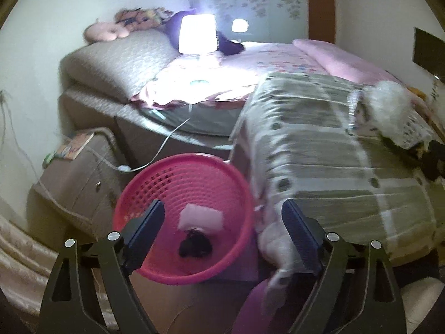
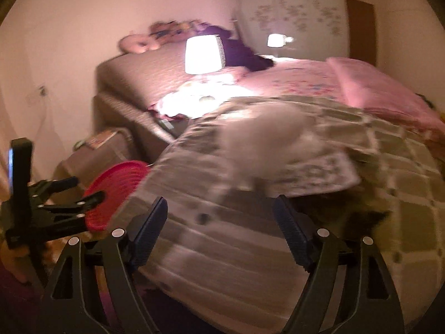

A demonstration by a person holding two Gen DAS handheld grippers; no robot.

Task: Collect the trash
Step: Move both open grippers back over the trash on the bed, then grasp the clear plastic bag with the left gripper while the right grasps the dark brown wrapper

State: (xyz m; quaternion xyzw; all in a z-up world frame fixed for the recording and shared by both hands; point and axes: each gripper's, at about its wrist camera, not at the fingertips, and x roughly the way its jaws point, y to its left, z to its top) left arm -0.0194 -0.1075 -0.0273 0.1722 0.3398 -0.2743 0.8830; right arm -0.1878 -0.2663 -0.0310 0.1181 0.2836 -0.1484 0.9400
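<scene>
The pink basket (image 1: 183,217) stands on the floor by the bed's (image 1: 319,167) edge, with a white wad (image 1: 201,217) and a dark lump (image 1: 194,246) inside. The left claw (image 1: 222,236) is wide open above it, holding nothing. The right claw (image 2: 221,231) is open over the blanket (image 2: 222,250). No writing is readable.

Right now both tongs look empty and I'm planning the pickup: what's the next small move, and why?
Probably ease the open right tongs forward to the white crumpled wad on the checked blanket; it lies ahead, loose, while the pink basket already holds scraps.
</scene>
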